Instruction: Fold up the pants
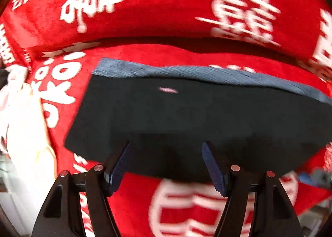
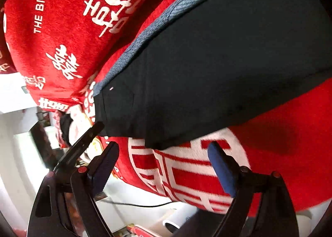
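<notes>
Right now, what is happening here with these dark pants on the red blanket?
A person with tongs in each hand is folding dark pants that lie on a red blanket with white characters. The pants are already a compact fold, with a blue-grey layer showing along the far edge. The left tongs stand open at the near edge of the pants. The right tongs are open too, close to a corner of the fold, with nothing between them. Neither pair grips the cloth.

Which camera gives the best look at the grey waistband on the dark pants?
The right wrist view: the grey waistband runs long and fairly sharp along the dark pants. In the left wrist view it is a thinner, motion-blurred strip at the far edge.
</notes>
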A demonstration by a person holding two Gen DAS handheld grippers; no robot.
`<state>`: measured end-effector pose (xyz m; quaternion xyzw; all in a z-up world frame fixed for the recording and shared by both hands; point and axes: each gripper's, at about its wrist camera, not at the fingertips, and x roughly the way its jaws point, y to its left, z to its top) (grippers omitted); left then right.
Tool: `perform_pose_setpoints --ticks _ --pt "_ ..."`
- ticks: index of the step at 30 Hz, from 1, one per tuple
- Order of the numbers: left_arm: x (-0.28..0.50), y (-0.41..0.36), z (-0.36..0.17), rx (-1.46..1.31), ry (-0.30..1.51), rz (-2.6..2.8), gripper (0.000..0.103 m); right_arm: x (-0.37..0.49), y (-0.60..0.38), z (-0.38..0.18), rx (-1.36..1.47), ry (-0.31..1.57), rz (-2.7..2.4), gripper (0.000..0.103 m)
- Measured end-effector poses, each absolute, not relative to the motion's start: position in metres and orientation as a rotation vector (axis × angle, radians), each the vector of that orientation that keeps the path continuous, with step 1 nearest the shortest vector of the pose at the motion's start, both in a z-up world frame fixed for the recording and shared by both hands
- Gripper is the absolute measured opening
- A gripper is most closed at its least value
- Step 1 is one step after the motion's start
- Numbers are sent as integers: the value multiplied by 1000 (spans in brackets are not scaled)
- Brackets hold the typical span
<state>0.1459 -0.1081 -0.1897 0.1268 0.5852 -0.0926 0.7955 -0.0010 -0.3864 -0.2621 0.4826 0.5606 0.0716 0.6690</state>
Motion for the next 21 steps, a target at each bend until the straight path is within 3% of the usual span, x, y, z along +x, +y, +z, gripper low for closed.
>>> perform_pose_setpoints --ticks 1,3,5,8,16,21 --pt "153 -103 -194 273 1237 -177 70 0 -381 -266 1085 1257 189 83" --pt "164 -92 -209 305 1217 -129 70 1 -372 -275 1099 1256 230 61" --pt "172 -80 -233 330 1264 -91 70 0 -364 -282 1144 1237 260 55" --pt "170 -68 -242 284 1235 -94 86 -1 -359 -289 1174 1216 232 55" --pt "171 -68 -242 266 1246 -118 88 -12 -368 -301 1327 1126 171 55" --pt "174 -66 -247 264 1236 -131 94 -4 -372 -305 1329 1113 169 56"
